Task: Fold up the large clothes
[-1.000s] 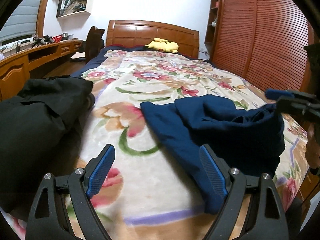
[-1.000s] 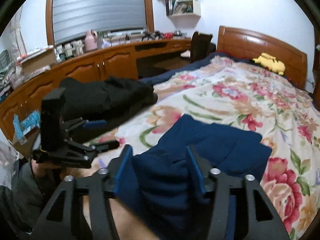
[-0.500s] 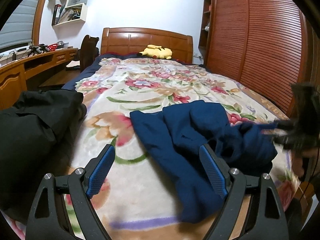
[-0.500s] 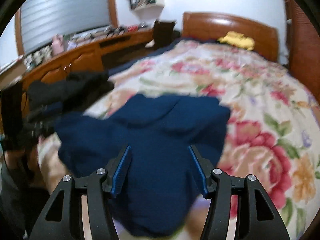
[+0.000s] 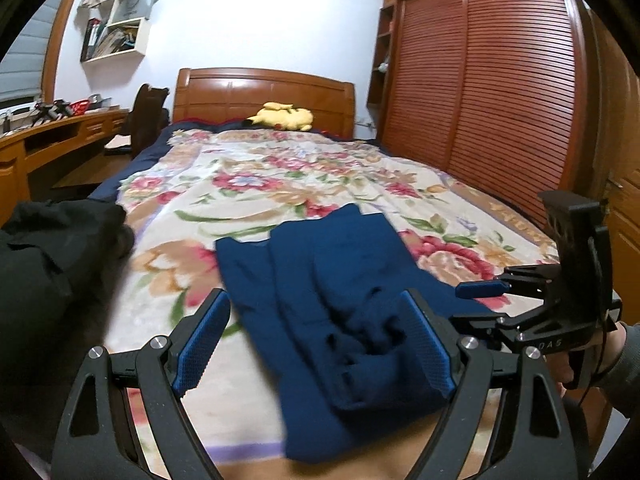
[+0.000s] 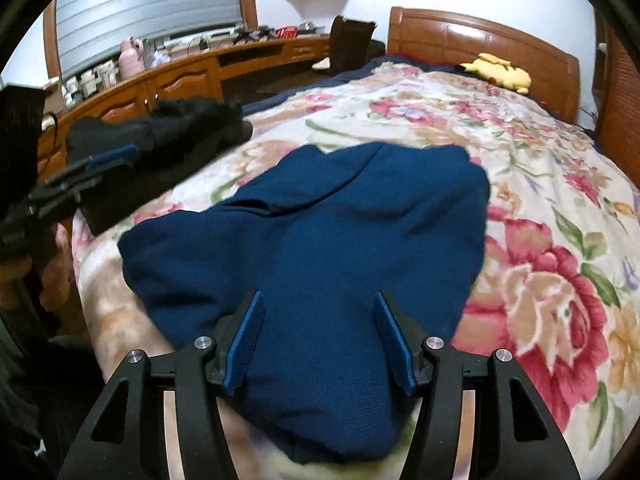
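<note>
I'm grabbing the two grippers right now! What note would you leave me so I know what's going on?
Left gripper: open wide, nothing in it, hovering over the near end of the blue garment.
Right gripper: the blue cloth runs between its fingers; I cannot tell whether it is clamped.
Things: the blue garment lies on the flowered blanket; the black clothes are heaped at the bed's edge.
Done: the blue garment is laid down in long layers.
Left: its near end is bunched, so probably smooth it and finish folding, then the black heap.
</note>
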Demonstrator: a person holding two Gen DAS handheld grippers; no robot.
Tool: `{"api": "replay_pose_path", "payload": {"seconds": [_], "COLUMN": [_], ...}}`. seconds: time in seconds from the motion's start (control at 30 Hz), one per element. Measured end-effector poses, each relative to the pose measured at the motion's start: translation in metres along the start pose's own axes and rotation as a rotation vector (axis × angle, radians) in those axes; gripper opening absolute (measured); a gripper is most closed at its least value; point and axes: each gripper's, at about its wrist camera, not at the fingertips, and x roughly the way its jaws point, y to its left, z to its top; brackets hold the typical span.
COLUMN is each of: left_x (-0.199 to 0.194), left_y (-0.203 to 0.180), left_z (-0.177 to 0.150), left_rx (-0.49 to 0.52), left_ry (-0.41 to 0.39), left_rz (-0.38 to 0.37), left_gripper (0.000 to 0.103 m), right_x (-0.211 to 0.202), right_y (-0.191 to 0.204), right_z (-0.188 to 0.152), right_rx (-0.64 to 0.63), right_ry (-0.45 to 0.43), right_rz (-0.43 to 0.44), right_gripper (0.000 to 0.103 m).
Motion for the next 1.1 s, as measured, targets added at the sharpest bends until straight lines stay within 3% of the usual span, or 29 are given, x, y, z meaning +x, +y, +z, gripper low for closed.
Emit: {"api": "replay_pose_path", "payload": {"seconds": [0.3,0.47,0.53,0.9,1.0,1.1], "left_x": [0.017,0.024,0.027,0.038,0.038,0.038], "left_y": [-0.037,-0.037,-0.037,-0.041,-0.044,-0.045], "left_z": [-0.003,-0.006,-0.007,-0.015,-0.015,-0.015], "left_rx": [0.063,0.054,0.052,0.056,0.064,0.082], "left_ry": [0.041,0.068,0.082,0.125,0.138,0.152], "left_rz": [-0.059,-0.08,-0.078,-0.075,-0.105,-0.1], "left_gripper": [0.087,0.061,0.057,0.056,0.042,0.04], "right_x": [-0.027,-0.037,-0.039,-0.039,-0.04,-0.04], "right_y": [-0.003,-0.001,-0.001,-0.006,-0.006,-0.008], "right_z": [-0.02,-0.027,-0.029,-0.033,-0.033,-0.033], "right_rx": [-0.013,-0.033,-0.026,0.022,0.029,0.032], "right_ry": [-0.048,-0.051,-0.058,-0.07,-0.073,-0.073], "right_rz": [-0.115,-0.188,-0.195,-0.178,-0.174,-0.174], "right_gripper": [0.06,0.06,0.06,0.06,0.06,0.06]}}
